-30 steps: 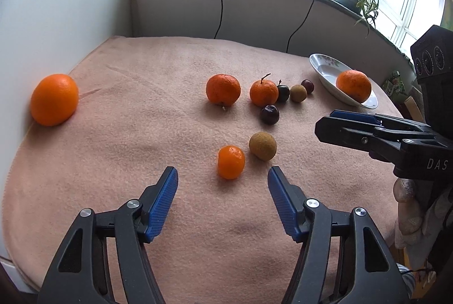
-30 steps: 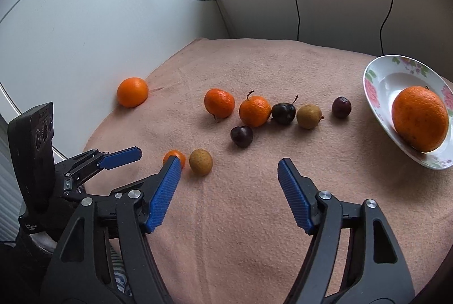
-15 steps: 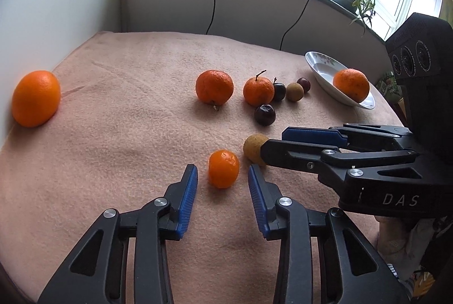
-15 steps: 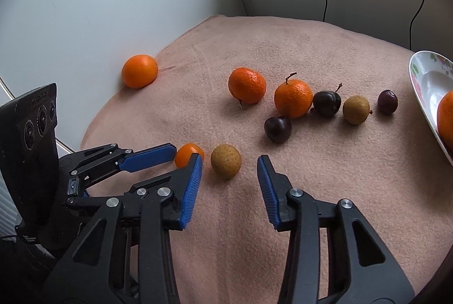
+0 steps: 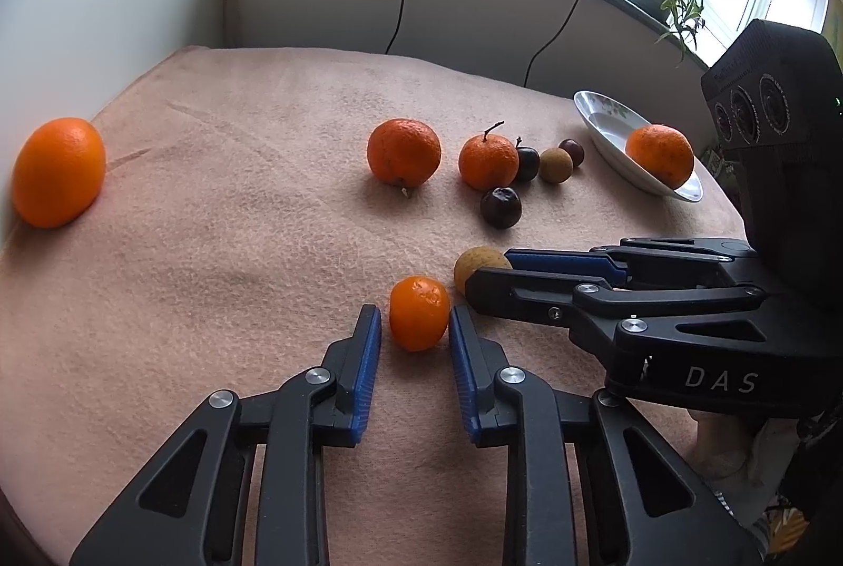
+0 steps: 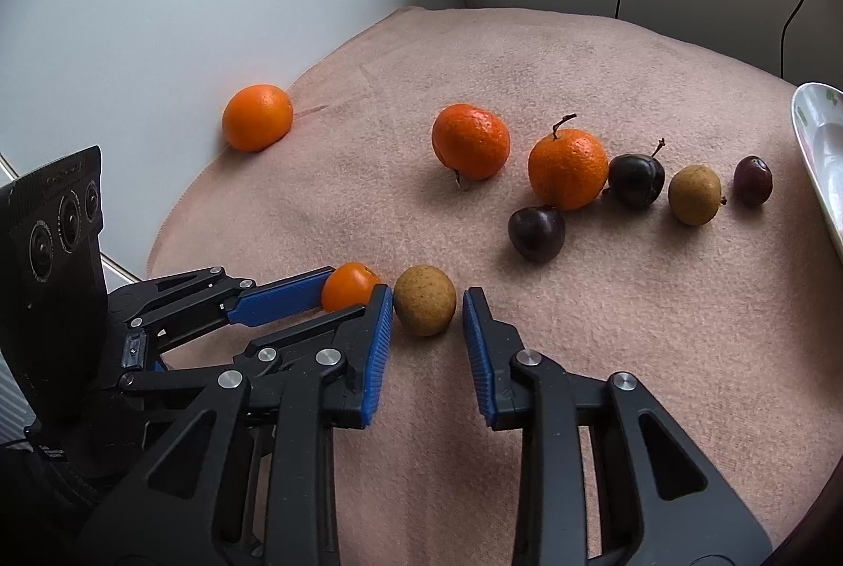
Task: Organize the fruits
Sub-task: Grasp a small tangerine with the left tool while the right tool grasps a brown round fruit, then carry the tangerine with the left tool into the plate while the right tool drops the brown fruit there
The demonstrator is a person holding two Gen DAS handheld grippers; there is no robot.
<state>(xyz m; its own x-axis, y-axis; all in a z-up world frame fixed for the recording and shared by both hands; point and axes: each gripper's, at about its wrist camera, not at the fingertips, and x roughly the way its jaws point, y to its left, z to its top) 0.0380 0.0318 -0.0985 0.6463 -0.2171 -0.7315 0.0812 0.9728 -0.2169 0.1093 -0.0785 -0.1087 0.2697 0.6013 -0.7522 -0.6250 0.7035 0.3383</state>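
Both grippers are down on the pinkish blanket (image 5: 221, 207), side by side. The left gripper (image 5: 413, 329) has just been closing around a small mandarin (image 5: 419, 313); its blue pads flank the fruit closely, the right one seems to touch, while a thin gap shows on the left, so I can't tell if it is truly gripped. The right gripper (image 6: 428, 310) has likewise been closing on a tan longan (image 6: 424, 300); its left pad touches the fruit, the other stands just clear. The two fruits lie just beside each other. Farther back sit two tangerines (image 6: 470, 142), dark cherries (image 6: 536, 233), another longan (image 6: 694, 194) and a reddish cherry (image 6: 752, 180) in a loose row. A lone orange (image 5: 58, 171) lies by the wall, and another orange (image 5: 659, 155) rests in the white floral dish (image 5: 606, 118) at the far right
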